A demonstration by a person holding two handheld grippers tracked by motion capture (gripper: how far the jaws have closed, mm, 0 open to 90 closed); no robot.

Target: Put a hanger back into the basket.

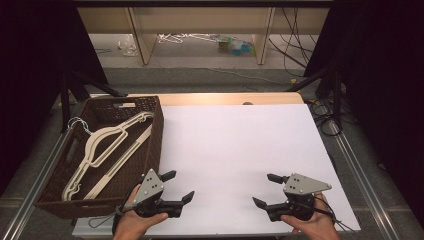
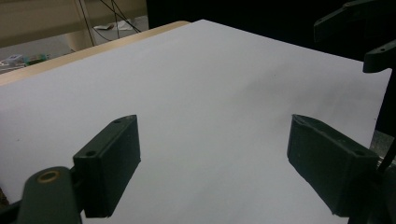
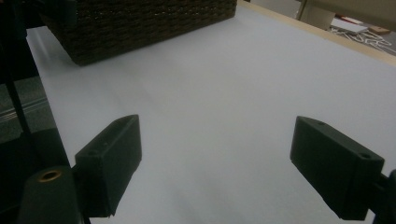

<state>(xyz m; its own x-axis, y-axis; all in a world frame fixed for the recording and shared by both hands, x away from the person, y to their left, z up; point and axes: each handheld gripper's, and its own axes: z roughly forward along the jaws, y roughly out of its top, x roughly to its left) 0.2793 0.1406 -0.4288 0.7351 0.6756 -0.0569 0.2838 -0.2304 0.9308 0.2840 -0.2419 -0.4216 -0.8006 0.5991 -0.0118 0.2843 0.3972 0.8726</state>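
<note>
A brown wicker basket [image 1: 156,131] stands at the table's left side with cream plastic hangers [image 1: 107,147] lying inside it. My left gripper [image 1: 179,186] hovers open near the front edge, just right of the basket, nothing between its jaws. Over at the front right, my right gripper [image 1: 267,190] is also open and empty, its jaws pointing left. In the left gripper view the left gripper [image 2: 212,161] faces bare white surface, with the other gripper's jaw tips [image 2: 359,35] at top right. The right gripper [image 3: 215,163] looks toward the basket [image 3: 140,25].
A white sheet [image 1: 240,150] covers most of the wooden table [image 1: 225,98]. Black tripod legs [image 1: 82,85] and cables [image 1: 327,120] flank the table's far corners. Beyond it stands a shelf with clutter on the floor [image 1: 200,42].
</note>
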